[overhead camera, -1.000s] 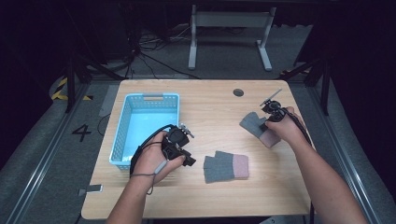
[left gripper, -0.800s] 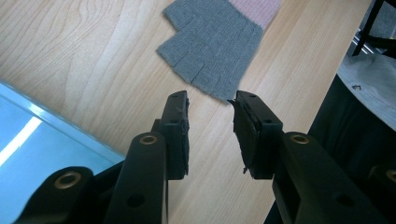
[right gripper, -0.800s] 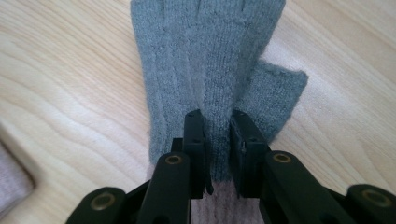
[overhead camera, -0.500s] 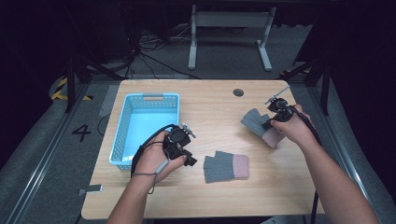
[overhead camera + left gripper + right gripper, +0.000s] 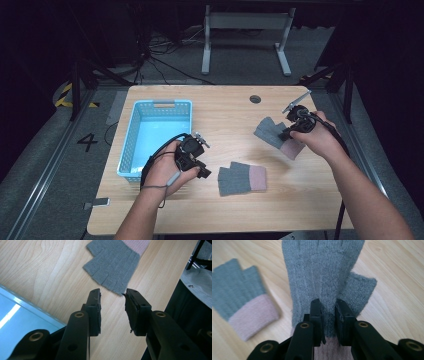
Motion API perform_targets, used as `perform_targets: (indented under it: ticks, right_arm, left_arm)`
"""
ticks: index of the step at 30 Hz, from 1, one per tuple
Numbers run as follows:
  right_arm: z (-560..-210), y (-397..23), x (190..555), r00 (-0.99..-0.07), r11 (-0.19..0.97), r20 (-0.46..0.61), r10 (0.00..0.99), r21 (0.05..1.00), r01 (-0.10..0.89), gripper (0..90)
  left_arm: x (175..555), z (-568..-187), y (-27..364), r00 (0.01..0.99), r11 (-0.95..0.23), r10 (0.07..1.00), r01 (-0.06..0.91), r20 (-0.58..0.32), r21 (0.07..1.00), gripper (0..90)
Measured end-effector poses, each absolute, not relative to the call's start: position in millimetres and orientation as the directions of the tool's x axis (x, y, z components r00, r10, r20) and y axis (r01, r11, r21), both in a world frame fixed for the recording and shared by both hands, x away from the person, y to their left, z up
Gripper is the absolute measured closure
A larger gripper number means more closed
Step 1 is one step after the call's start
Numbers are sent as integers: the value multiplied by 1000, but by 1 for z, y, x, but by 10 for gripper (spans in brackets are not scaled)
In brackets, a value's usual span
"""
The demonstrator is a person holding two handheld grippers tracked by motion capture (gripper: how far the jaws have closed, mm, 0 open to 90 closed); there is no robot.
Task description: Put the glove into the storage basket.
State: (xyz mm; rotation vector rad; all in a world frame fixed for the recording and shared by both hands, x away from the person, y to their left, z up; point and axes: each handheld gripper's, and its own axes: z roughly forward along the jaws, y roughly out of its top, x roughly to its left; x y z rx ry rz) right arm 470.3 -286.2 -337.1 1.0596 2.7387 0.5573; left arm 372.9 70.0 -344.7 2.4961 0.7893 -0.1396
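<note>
Looking like a lab / recording rig, not a home. Wooden desktop (image 5: 235,120) w/ cable grommet hole (image 5: 255,99) sitting on a grey floor, everything around it going dark. Yellow-black hazard tape (image 5: 64,95) and a painted "4" (image 5: 88,142) marking the floor at left. Metal rails (image 5: 45,170) running along both sides of the table. Loose cables (image 5: 165,62) trailing across the floor behind, next to a white desk frame (image 5: 245,40). Person working w/ handheld grippers carrying cameras.
</note>
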Motion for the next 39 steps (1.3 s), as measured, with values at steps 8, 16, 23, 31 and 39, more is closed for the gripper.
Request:
perform_targets:
  ticks: [8,16,23,31,39]
  right_arm:
    - [-327,-269,452,-798,729,-2,603,408,550,775]
    - [-325,-251,436,-856,782,0,517,406,473,774]
    - [-329,-233,423,-895,818,5,447,404,410,770]
    - [-343,-216,415,-919,843,15,395,392,369,768]
    - [-359,-198,409,-932,865,49,359,358,352,767]
  left_arm:
    - [372,-345,70,825,-697,510,562,-242,445,660]
    - [371,-345,72,821,-693,517,567,-241,445,659]
    - [369,-345,75,816,-687,526,575,-241,445,660]
    - [368,-345,74,817,-690,524,573,-241,442,660]
    - [369,-345,74,819,-693,521,570,-239,441,660]
